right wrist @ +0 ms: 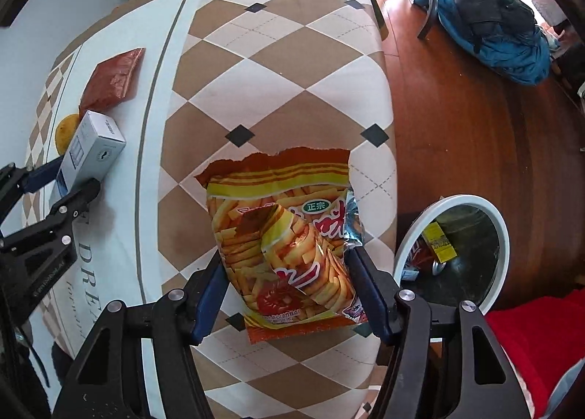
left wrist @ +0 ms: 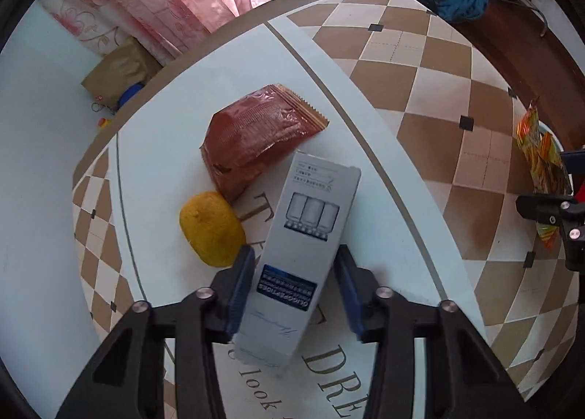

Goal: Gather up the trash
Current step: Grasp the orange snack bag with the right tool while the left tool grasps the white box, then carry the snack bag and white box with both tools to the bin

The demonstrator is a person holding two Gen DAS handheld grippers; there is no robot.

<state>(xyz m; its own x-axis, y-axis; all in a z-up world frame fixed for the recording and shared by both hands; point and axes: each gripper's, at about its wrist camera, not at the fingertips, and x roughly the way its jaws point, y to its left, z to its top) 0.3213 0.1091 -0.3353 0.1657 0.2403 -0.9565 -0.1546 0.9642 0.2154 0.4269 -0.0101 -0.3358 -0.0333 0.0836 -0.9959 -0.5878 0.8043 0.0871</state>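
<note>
Trash is in both of your tools. Your left tool (left wrist: 294, 267) has its blue pads closed against the long sides of a white carton (left wrist: 305, 254), which points away from you over the worktop (left wrist: 387, 229) and is tilted a little to the right. Just past the carton's far end lies a reddish-brown foil packet (left wrist: 256, 130), and beside the carton on the left sits a yellow fruit (left wrist: 211, 228), touching the packet's near corner. The right wrist view shows the same carton (right wrist: 89, 150) raised at an angle between the left tool's fingers (right wrist: 78, 196).

Your right tool (right wrist: 289, 269) is closed on a torn-open snack bag (right wrist: 283, 247) printed with fries, gripped at both edges, its ragged top pointing away from you above the brown-and-cream checked cloth (right wrist: 278, 64). To the right of the worktop, on the wooden floor (right wrist: 457, 119), stands a round bin with a white rim (right wrist: 502, 232); inside it you can see a yellow packet (right wrist: 440, 241) and what looks like a can (right wrist: 424, 254). Farther off, dark and blue clothing (right wrist: 490, 31) is heaped on the floor.
</note>
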